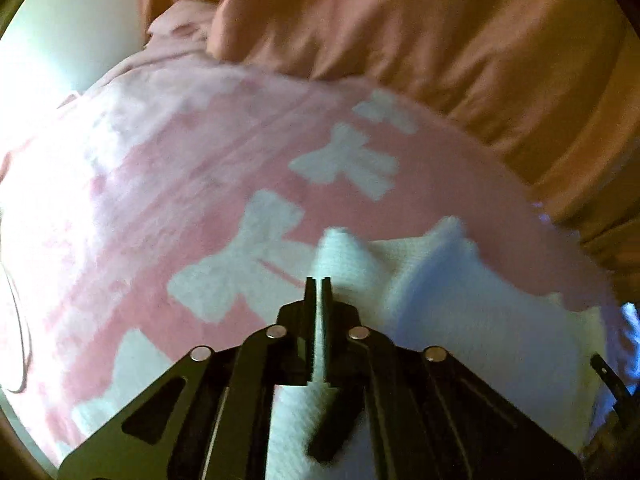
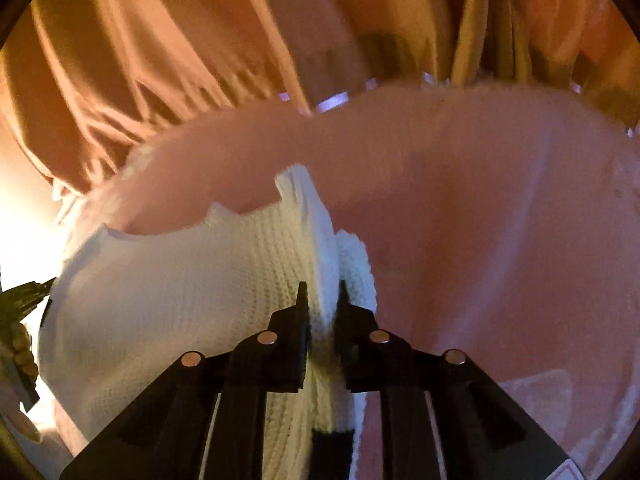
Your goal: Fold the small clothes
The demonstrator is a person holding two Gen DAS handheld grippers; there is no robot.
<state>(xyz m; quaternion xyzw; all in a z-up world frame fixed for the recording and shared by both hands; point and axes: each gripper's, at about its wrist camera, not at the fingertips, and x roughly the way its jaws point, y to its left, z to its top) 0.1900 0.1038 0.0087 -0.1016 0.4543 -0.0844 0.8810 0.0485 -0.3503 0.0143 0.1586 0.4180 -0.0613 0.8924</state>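
A small white knitted garment [image 1: 460,312] is stretched between my two grippers above a pink blanket with white bow shapes [image 1: 224,184]. My left gripper [image 1: 319,284] is shut on one edge of the garment; the cloth runs back between the fingers. My right gripper [image 2: 322,290] is shut on the other edge of the same garment [image 2: 192,280], which bunches up between the fingers. The right gripper's tip shows at the far right of the left wrist view [image 1: 612,380], and the left gripper shows at the left edge of the right wrist view [image 2: 24,296].
An orange-brown sheet in folds [image 1: 420,28] lies beyond the blanket, also in the right wrist view [image 2: 168,48]. The pink blanket [image 2: 500,208] fills the right side under the right gripper. A bright white wall [image 1: 60,32] is at the far left.
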